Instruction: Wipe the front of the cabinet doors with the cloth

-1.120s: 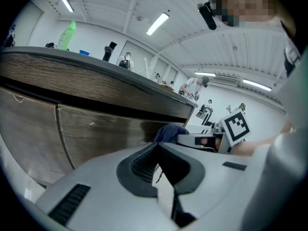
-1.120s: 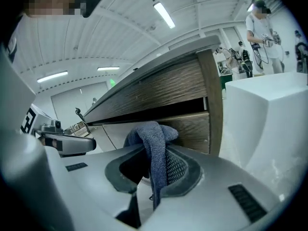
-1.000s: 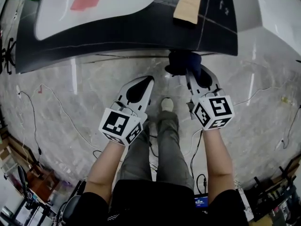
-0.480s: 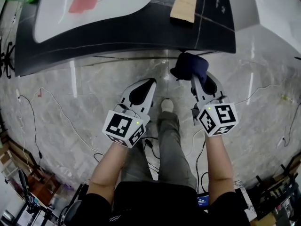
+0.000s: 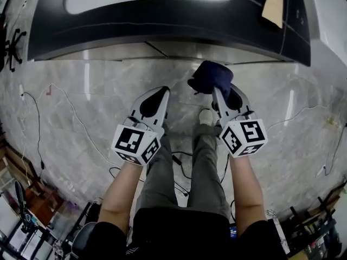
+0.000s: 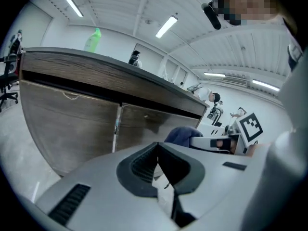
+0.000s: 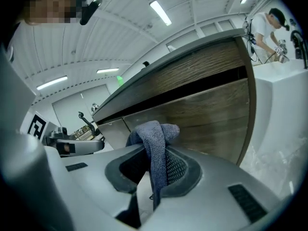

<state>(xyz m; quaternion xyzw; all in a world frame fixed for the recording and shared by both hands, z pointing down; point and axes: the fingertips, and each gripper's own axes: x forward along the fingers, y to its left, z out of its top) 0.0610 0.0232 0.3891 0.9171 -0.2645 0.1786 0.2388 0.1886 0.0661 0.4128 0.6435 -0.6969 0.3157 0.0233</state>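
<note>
Nearest, the person is standing on a grey marbled floor [image 5: 70, 107] and holding both tools out in front. The left gripper [image 6: 157, 152] is hanging idle, its jaws together on nothing. The right gripper [image 7: 154, 161] is clamping a dark blue knitted cloth [image 7: 153, 136], whose bunched end is sticking out past the jaw tips. Beyond, the brown wood-grain cabinet doors [image 7: 207, 121] are standing under a dark countertop [image 5: 162, 28]. The cloth is hovering near them and, as far as the views show, not touching. For a good wipe, the bunched end probably needs pressing flat against the door face, with the hard jaw tips kept off the wood. Overlapping strokes from the top edge downward, crossing the seam between the doors, should cover the whole front.
</note>
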